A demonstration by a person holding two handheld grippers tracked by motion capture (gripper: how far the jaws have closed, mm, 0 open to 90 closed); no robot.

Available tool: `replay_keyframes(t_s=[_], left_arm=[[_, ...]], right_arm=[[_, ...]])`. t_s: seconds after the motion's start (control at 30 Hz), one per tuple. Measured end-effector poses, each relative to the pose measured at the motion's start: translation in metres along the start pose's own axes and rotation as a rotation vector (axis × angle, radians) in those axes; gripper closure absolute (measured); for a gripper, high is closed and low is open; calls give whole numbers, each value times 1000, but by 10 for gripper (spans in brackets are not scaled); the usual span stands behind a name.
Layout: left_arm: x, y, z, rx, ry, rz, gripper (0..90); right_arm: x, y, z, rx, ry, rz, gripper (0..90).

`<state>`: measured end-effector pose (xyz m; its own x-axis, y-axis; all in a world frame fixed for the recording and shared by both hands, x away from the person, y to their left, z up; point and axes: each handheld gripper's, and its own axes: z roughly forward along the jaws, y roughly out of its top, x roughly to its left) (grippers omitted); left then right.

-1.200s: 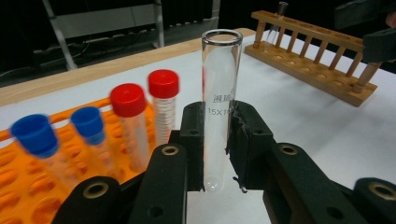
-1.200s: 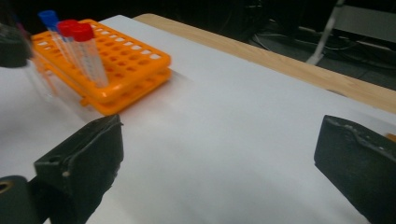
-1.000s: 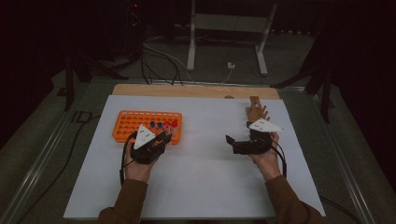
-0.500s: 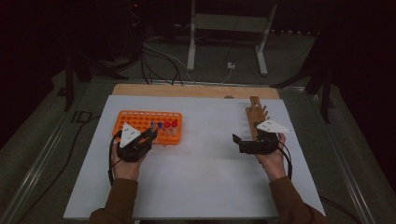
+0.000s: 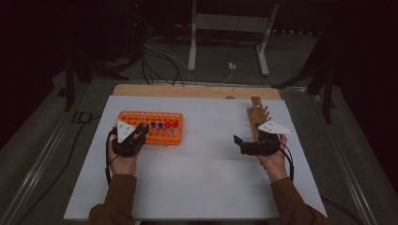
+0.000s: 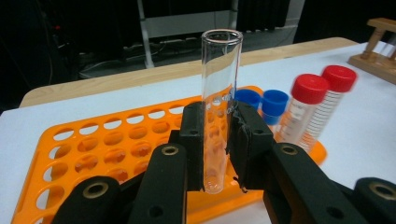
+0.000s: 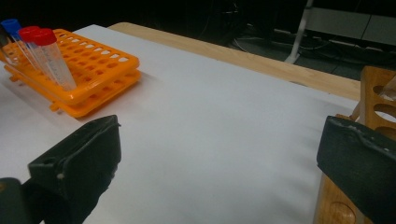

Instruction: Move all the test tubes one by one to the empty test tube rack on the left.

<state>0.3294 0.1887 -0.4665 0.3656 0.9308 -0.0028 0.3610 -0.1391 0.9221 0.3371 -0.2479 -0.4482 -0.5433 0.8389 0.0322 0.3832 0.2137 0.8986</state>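
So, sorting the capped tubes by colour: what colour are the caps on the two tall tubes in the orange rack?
Red caps, clearest in the left gripper view.

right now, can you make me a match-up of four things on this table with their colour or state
Things:
1. glass tube
2. rack
3. left claw
4. right claw

States:
A. orange, full of holes
B. open, nothing between the jaws
C. clear, upright, no cap
D. shut on the tube

Pairs: 1-C, 2-A, 3-D, 4-B
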Motion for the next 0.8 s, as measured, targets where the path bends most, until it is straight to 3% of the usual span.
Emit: replay_keyframes(t_s=[0.23,0.57,0.8], left_arm=[[-2,-4,13,20,3,1,764],[-1,-11,23,110,12,39,765],[-1,-16,28,145,9,29,766]], right_arm=[[-1,-1,0,-1,4,2,0],[0,-1,0,3,8,1,0],[0,-1,1,4,11,0,0]])
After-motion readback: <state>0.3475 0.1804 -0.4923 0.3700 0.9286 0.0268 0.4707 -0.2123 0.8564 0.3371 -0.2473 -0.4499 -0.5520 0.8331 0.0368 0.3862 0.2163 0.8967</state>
